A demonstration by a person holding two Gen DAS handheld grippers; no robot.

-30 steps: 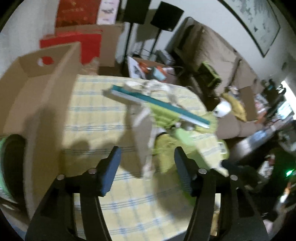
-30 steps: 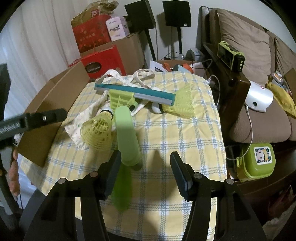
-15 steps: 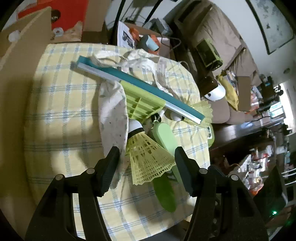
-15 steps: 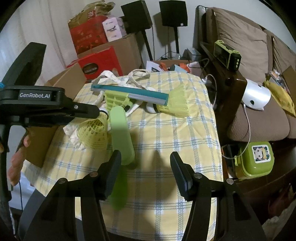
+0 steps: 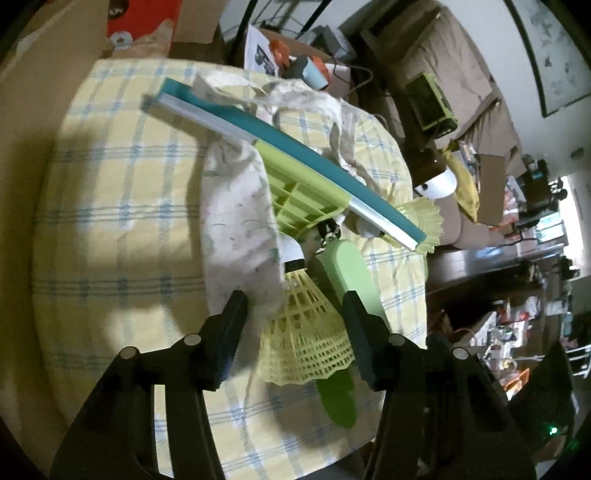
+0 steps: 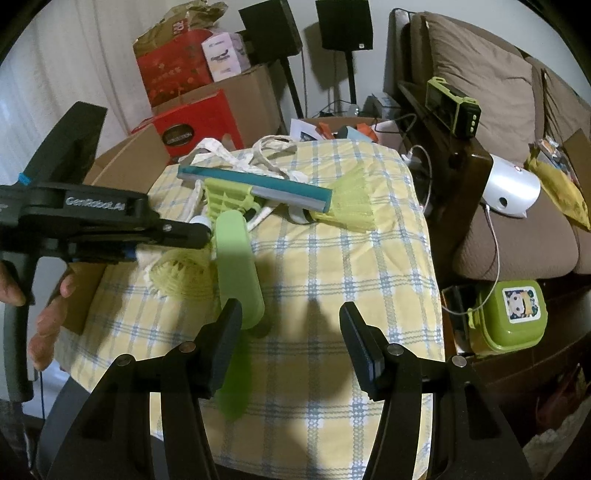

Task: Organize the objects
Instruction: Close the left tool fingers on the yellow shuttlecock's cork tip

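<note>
L tool [image 5: 291, 325], closing, straddles shuttlecock [image 5: 304, 339], pads not touching; person's hand [image 6: 48, 314] seen only by R view; R tool [image 6: 291, 325] apart, nothing between.

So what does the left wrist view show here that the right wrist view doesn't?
Only the left wrist view shows the framed picture on the wall and the left gripper from behind, its jaws either side of the near shuttlecock; they have just been closing, pads apparently not pressing yet.

Only the right wrist view shows the right gripper open over bare tablecloth, the green lunchbox, the speakers and the person's hand.

Both show the squeegee, cloth bag and second shuttlecock.
</note>
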